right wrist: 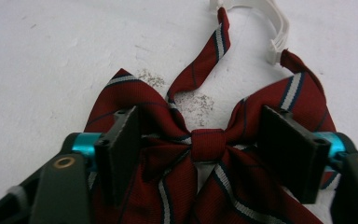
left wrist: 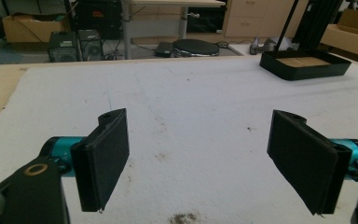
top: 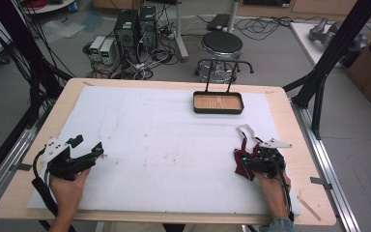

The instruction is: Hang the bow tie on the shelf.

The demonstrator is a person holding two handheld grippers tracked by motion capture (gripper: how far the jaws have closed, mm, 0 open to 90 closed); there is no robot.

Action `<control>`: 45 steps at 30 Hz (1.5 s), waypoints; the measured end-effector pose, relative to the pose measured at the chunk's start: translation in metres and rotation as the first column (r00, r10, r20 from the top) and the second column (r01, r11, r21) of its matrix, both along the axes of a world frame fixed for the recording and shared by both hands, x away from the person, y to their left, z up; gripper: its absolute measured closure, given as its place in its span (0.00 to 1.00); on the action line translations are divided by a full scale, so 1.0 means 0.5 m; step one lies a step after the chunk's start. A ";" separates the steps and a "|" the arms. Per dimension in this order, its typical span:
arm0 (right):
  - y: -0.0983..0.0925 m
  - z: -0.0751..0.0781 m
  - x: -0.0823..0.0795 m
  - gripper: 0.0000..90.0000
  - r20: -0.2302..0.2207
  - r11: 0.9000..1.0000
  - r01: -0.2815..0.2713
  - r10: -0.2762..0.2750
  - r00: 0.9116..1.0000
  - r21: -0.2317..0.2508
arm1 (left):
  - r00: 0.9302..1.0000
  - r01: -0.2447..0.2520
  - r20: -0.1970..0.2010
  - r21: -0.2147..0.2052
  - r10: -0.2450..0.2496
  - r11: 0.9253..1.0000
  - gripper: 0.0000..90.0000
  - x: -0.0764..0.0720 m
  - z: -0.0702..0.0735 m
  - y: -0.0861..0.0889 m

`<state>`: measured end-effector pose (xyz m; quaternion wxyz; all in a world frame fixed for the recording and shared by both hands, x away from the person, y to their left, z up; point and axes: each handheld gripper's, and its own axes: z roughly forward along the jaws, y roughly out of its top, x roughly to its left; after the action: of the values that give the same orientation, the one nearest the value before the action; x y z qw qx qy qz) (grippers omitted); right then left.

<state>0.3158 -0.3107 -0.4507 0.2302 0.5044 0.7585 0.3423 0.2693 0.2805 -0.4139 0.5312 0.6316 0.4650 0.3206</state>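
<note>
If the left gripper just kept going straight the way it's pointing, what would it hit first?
Probably nothing close: the left gripper faces bare white mat. The black tray sits off to one side of its line.

Bow tie (right wrist: 208, 144): lower wings cut off by the right gripper view's bottom edge; outer wing edges hidden behind the two jaws; in the high view, largely covered by the right gripper (top: 248, 162) (stripes too small to tell). Black tray (left wrist: 305, 64): handle cut off by the left gripper view's top edge

Wooden table (top: 24, 183): white sheet (top: 164, 145), tray (top: 218, 102), bow tie (top: 244, 162)
</note>
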 end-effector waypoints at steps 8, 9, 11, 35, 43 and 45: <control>-0.003 0.000 -0.006 0.62 0.013 1.000 0.013 -0.013 1.000 0.010 | 1.000 -0.001 -0.001 0.005 0.001 1.000 0.23 0.000 0.000 -0.001; -0.003 0.000 -0.006 0.62 0.013 1.000 0.013 -0.013 1.000 0.010 | 1.000 -0.001 -0.002 0.004 0.001 1.000 0.23 0.000 0.000 -0.001; 0.000 0.000 -0.008 0.68 0.022 1.000 0.001 -0.001 1.000 0.002 | 1.000 0.001 -0.002 0.005 -0.001 1.000 0.23 0.000 -0.001 -0.001; 0.010 0.114 -0.028 0.71 0.271 1.000 -0.015 0.009 0.962 0.022 | 1.000 0.015 -0.004 0.010 -0.015 1.000 0.24 0.006 -0.001 -0.012; 0.007 0.156 0.002 0.71 0.290 0.999 -0.025 0.010 0.957 0.049 | 1.000 0.018 -0.003 0.005 -0.018 1.000 0.24 0.007 -0.001 -0.012; 0.002 0.172 0.017 0.71 0.294 0.998 -0.023 0.004 0.956 0.061 | 1.000 0.019 -0.005 0.006 -0.019 1.000 0.24 0.007 -0.001 -0.012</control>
<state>0.3242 -0.3095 -0.3648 0.3219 0.4499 0.7080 0.4391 0.2727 0.2746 -0.4142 0.5313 0.6384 0.4590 0.3154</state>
